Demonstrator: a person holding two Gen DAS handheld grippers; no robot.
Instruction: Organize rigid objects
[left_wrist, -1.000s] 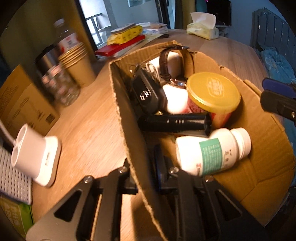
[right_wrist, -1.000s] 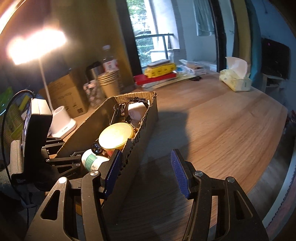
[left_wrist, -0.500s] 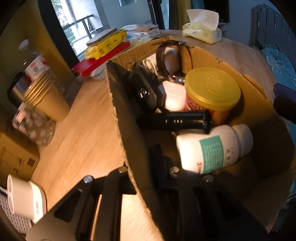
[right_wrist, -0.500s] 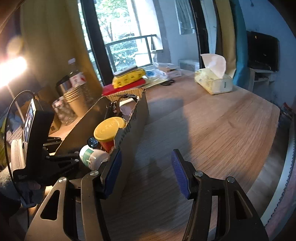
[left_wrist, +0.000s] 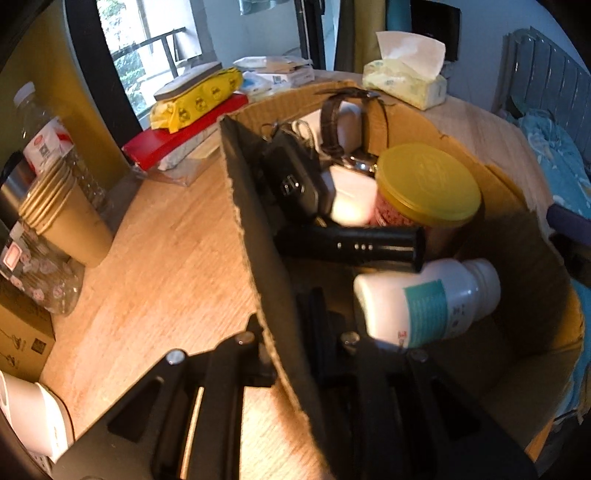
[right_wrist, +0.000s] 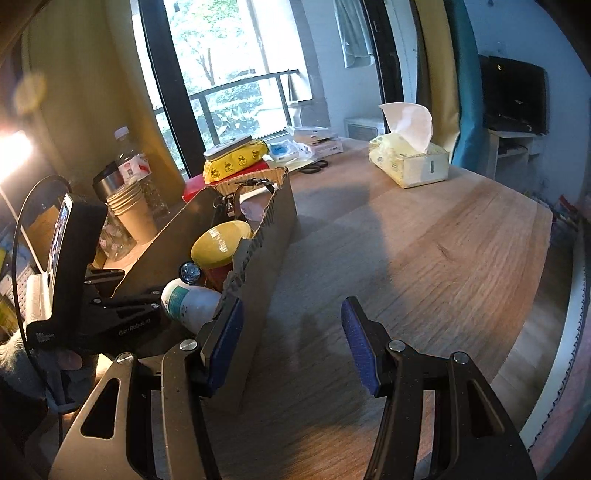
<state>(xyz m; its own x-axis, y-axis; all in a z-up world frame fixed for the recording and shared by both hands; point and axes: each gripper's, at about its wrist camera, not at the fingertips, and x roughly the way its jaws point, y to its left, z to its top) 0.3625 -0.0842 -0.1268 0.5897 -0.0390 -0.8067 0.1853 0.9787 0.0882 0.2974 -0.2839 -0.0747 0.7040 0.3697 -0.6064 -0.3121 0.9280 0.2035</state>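
Left claw (left_wrist: 286, 328) still clamps the cardboard box (left_wrist: 258, 236) wall, box slid toward the window (right_wrist: 236, 70).

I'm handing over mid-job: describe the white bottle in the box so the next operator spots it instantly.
Find the open cardboard box on the wooden table. At its near end, just below the black cylinder and the yellow-lidded jar, lies the white bottle. It is the only item on its side with a teal label and white cap.
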